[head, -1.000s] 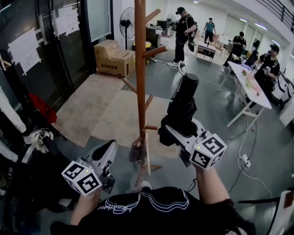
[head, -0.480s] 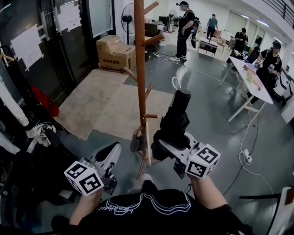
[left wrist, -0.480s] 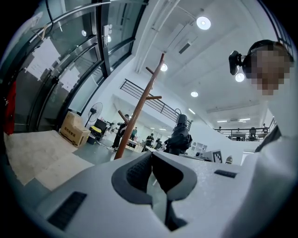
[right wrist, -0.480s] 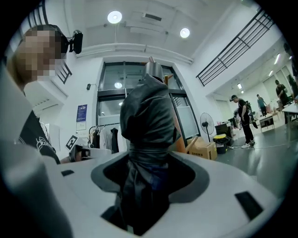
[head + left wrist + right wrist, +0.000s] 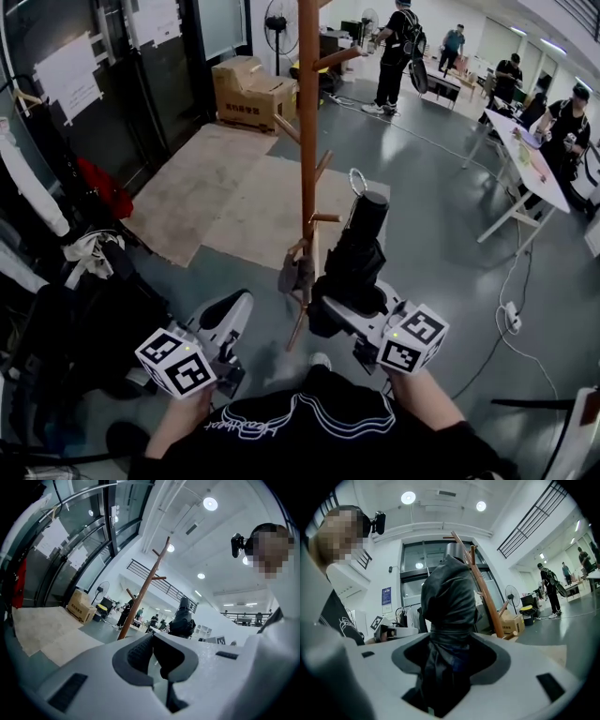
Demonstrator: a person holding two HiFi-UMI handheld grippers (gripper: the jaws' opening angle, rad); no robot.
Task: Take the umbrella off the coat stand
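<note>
A folded black umbrella (image 5: 356, 267) stands up out of my right gripper (image 5: 342, 309), whose jaws are shut on its lower part. Its round handle (image 5: 367, 211) and wire strap loop point away from me. The umbrella hangs free just right of the wooden coat stand (image 5: 308, 141), clear of the pegs. In the right gripper view the umbrella (image 5: 447, 606) fills the space between the jaws of the right gripper (image 5: 450, 667), with the coat stand (image 5: 485, 597) behind it. My left gripper (image 5: 230, 314) is low at the left, shut and empty; in its own view the left gripper (image 5: 152, 641) faces the coat stand (image 5: 143, 595) and the umbrella (image 5: 183, 620).
Flattened cardboard sheets (image 5: 216, 187) lie on the grey floor left of the stand, a cardboard box (image 5: 253, 89) behind them. Clothes (image 5: 56, 206) hang at the left wall. A white table (image 5: 530, 159) and several people are at the right rear. A cable (image 5: 506, 309) trails on the floor.
My right gripper has come down and back toward me with the umbrella, which now sits lower beside the stand. The left gripper has shifted a little and sunk slightly.
</note>
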